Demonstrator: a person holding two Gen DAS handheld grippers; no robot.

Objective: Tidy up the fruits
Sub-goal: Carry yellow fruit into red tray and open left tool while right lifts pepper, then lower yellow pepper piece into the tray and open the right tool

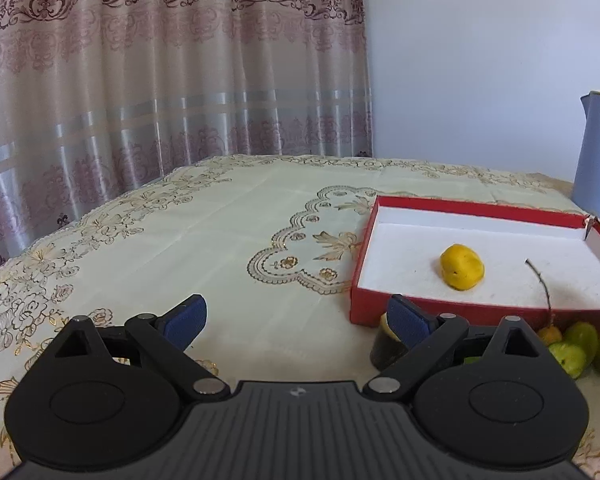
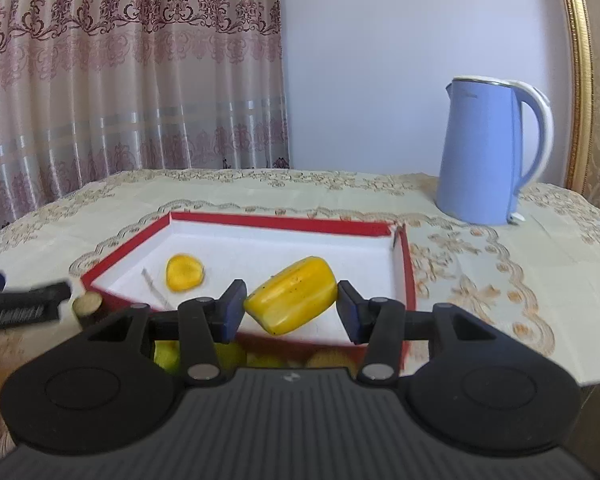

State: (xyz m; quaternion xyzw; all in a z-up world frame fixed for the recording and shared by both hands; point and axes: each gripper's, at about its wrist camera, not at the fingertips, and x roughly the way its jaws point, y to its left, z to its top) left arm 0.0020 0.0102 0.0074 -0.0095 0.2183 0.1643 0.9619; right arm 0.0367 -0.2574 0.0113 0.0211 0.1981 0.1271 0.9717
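A red box [image 1: 439,204] with a white inside lies on the tablecloth. In it sit a yellow fruit piece [image 1: 461,266] and a thin stem [image 1: 539,280]. My left gripper [image 1: 296,312] hangs open over the cloth, left of the box's near corner, with nothing between its fingers. My right gripper [image 2: 290,300] is shut on a larger yellow fruit chunk [image 2: 292,296], held tilted above the near wall of the box [image 2: 280,222]. The smaller yellow piece [image 2: 184,272] lies beyond it to the left. Small green fruits [image 1: 575,344] lie on the cloth in front of the box.
A blue electric kettle [image 2: 487,148] stands at the back right of the table. A short dark cylinder with a pale top [image 1: 385,344] stands by the box's near left corner. Curtains hang behind the table's far edge. Embroidered cloth [image 1: 220,240] stretches left of the box.
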